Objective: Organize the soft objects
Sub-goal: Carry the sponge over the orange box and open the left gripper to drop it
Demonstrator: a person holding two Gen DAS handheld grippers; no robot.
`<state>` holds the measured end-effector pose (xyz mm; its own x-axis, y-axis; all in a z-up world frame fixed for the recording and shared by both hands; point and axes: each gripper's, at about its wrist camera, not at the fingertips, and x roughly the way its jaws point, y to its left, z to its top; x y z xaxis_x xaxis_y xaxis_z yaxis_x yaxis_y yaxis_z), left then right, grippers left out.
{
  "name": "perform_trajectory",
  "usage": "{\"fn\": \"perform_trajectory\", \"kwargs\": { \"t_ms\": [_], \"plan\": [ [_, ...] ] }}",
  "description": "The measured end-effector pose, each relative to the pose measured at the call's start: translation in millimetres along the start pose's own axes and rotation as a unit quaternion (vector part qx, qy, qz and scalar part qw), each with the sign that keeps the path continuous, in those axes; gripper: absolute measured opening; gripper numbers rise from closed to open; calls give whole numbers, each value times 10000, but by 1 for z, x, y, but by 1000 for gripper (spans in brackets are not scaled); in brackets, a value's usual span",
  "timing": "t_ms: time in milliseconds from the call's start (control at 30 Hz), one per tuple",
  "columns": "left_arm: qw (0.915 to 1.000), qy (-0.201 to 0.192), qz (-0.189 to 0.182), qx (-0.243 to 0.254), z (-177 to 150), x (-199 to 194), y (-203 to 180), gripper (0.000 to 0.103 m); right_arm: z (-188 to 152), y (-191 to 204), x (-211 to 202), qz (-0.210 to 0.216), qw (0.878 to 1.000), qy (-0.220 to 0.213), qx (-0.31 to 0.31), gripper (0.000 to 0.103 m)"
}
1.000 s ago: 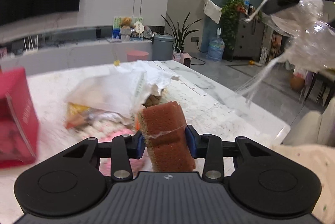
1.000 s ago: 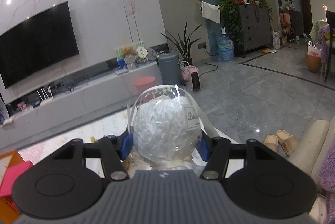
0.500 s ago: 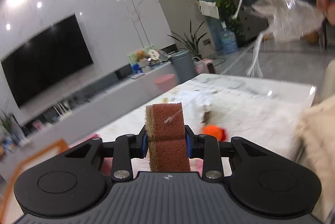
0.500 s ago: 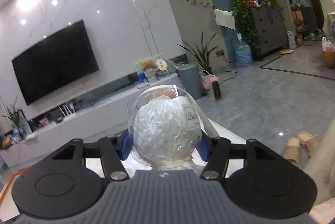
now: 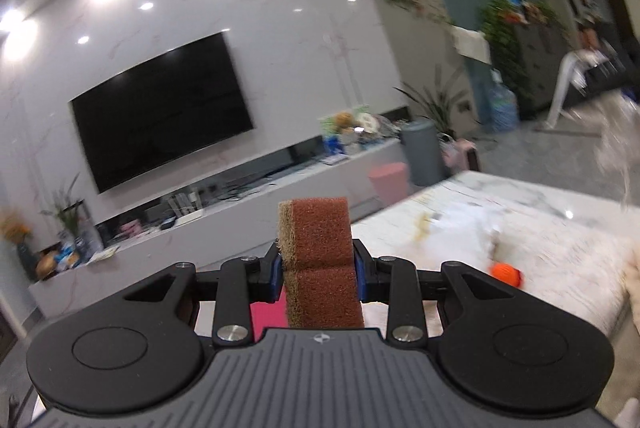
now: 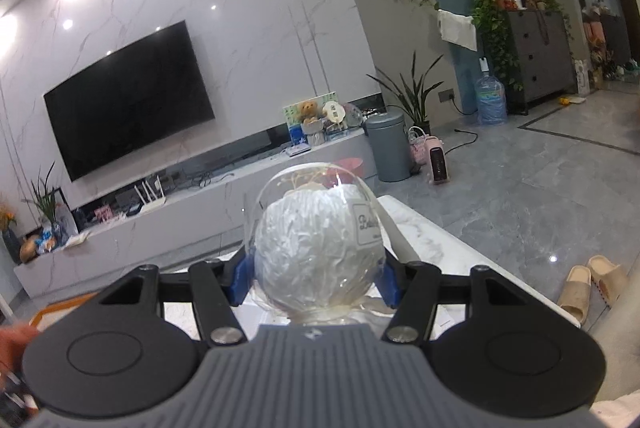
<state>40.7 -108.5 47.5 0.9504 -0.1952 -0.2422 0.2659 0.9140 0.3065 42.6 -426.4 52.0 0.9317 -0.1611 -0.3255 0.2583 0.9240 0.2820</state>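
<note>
My left gripper (image 5: 318,274) is closed on a brown sponge (image 5: 318,262), with one blue pad pressing on each side of it. The sponge stands upright between my fingers, and its rough tan layer faces to the left. It is lifted above the white marble table (image 5: 532,204), not touching it. On the table, to the right of the sponge, lies a small orange ball (image 5: 507,274), and near it there is a white crumpled thing (image 5: 460,228) that is too blurred for me to say what it is. Under my left fingers I see a piece of something pink (image 5: 269,316). My right gripper (image 6: 314,278) is closed on a clear round ball (image 6: 316,248) filled with white shredded stuffing, and a small label is on its right side. The pads press it from the left and from the right, and it is held up over the corner of the same table (image 6: 420,228). Far behind both grippers there is a black television (image 6: 128,96) on the marble wall, a gray bin (image 6: 387,146) beside the long low cabinet, and a pair of beige slippers (image 6: 592,284) on the floor at the right.
</note>
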Motion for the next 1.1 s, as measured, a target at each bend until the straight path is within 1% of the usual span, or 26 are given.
{"fn": "perform_trajectory", "kwargs": {
  "t_ms": [100,200,300,400,467,533,600,667,733,767,833,967,1100],
  "plan": [
    [9987,38,141,-491,4,-3,34,37,0,14,0,118,9999,10,-97,60],
    [9953,-6,294,-926,3,-5,67,37,0,33,0,333,9992,36,-229,60],
    [9928,-20,380,-1133,-1,-4,93,37,-1,56,1,773,9961,136,-399,60],
    [9916,62,362,-1242,-10,0,120,37,-1,80,2,1179,9917,190,-481,60],
    [9904,136,395,-1320,-20,6,136,37,-2,100,1,1398,9877,213,-662,60],
    [9874,267,499,-1480,-33,14,154,37,-6,118,0,1595,9832,242,-851,60],
    [9828,506,550,-1687,-46,25,170,37,-12,133,-2,1801,9787,299,-942,60],
    [9783,671,474,-1902,-59,34,182,37,-16,146,-2,2095,9726,372,-939,60],
    [9749,791,355,-2053,-69,42,190,37,-18,154,-1,2515,9635,468,-792,60],
    [9737,848,321,-2091,-73,47,194,37,-20,158,1,2734,9579,563,-677,60],
    [9714,1103,364,-2069,-80,57,198,37,-22,166,2,3041,9486,715,-495,60],
    [9644,1440,337,-2192,-96,68,207,37,-30,187,2,3429,9338,965,-320,60],
    [9597,1667,393,-2228,-107,68,210,37,-36,204,4,3743,9196,1184,-137,60]
  ]
}}
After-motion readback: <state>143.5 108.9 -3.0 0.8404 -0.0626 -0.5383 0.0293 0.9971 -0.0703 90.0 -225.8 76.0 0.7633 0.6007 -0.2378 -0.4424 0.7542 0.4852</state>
